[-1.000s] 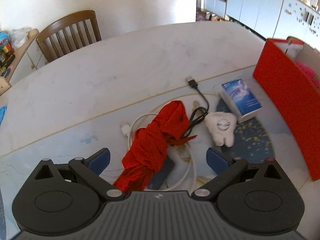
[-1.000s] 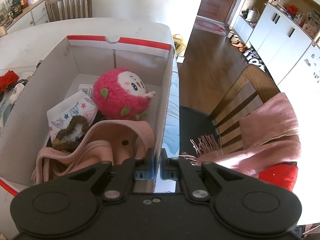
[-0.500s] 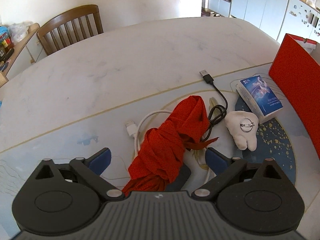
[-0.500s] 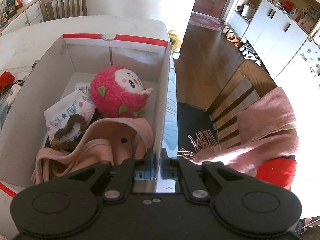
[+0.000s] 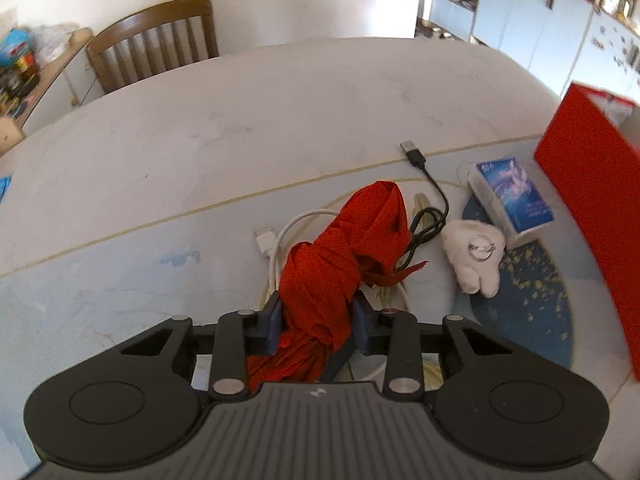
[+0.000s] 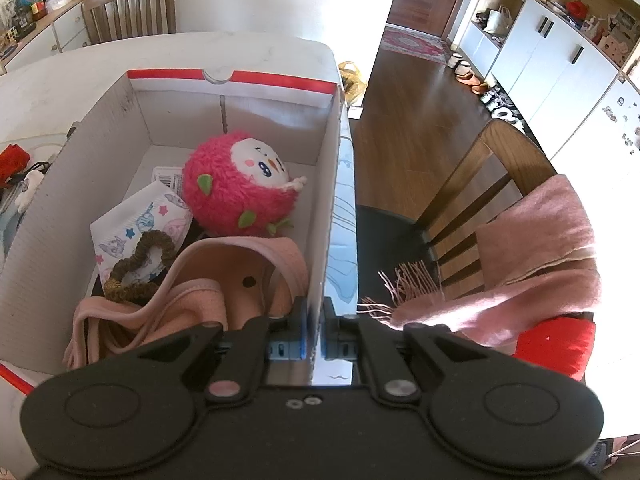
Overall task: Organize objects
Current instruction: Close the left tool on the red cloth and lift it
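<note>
A crumpled red cloth (image 5: 352, 240) lies on the table over a white cable (image 5: 280, 236) and a black USB cable (image 5: 428, 184). My left gripper (image 5: 319, 314) has its jaws closing on the cloth's near end, and both pads press into the fabric. A white plush (image 5: 476, 256) and a blue tissue pack (image 5: 514, 196) lie to the right. My right gripper (image 6: 316, 322) is shut on the right wall of the red-and-white cardboard box (image 6: 328, 200). Inside the box are a pink plush toy (image 6: 236, 188), a patterned pack (image 6: 140, 220), a brown scrunchie (image 6: 136, 264) and a pink bag (image 6: 192, 292).
The box's red outer side (image 5: 592, 208) stands at the right of the left wrist view. A wooden chair (image 5: 156, 40) is behind the table. Another chair (image 6: 500, 168) draped with a pink scarf (image 6: 540, 248) stands just past the table's right edge.
The left gripper's jaws went from wide open to pinching the red cloth's near end. The right gripper and the box have not moved.
</note>
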Action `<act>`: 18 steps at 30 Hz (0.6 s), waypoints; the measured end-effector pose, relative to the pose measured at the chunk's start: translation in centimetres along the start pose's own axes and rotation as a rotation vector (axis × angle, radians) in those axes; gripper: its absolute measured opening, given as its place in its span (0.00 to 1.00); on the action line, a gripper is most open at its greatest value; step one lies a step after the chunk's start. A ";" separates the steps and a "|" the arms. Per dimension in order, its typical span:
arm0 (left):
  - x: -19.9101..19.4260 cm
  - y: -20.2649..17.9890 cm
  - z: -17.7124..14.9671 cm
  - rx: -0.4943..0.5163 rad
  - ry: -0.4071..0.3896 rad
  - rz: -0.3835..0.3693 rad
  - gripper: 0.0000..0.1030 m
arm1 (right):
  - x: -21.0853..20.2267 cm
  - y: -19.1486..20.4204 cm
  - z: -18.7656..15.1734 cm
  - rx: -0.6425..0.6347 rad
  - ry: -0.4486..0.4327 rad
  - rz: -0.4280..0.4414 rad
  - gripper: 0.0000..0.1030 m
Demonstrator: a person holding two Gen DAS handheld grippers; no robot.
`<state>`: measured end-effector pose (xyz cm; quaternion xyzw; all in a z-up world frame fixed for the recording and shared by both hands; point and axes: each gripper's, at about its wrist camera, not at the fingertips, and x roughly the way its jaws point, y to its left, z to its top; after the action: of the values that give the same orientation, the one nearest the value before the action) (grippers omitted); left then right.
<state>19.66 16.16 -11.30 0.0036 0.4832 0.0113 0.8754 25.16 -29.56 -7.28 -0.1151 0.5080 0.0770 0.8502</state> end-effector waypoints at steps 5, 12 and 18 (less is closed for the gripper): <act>-2.5 -0.4 0.0 -0.081 -0.023 -0.019 0.32 | -0.1 -0.1 -0.1 -0.002 -0.006 0.010 0.05; -6.4 -3.4 0.5 -0.136 -0.052 -0.110 0.32 | -0.3 -0.2 -0.2 -0.005 -0.018 0.025 0.05; -9.3 -8.0 1.3 -0.135 -0.101 -0.212 0.32 | -0.5 -0.4 -0.3 -0.012 -0.029 0.037 0.05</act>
<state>15.91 7.98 -2.91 -0.1060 0.4343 -0.0491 0.8931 24.80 -30.00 -6.91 -0.1097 0.4973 0.0976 0.8551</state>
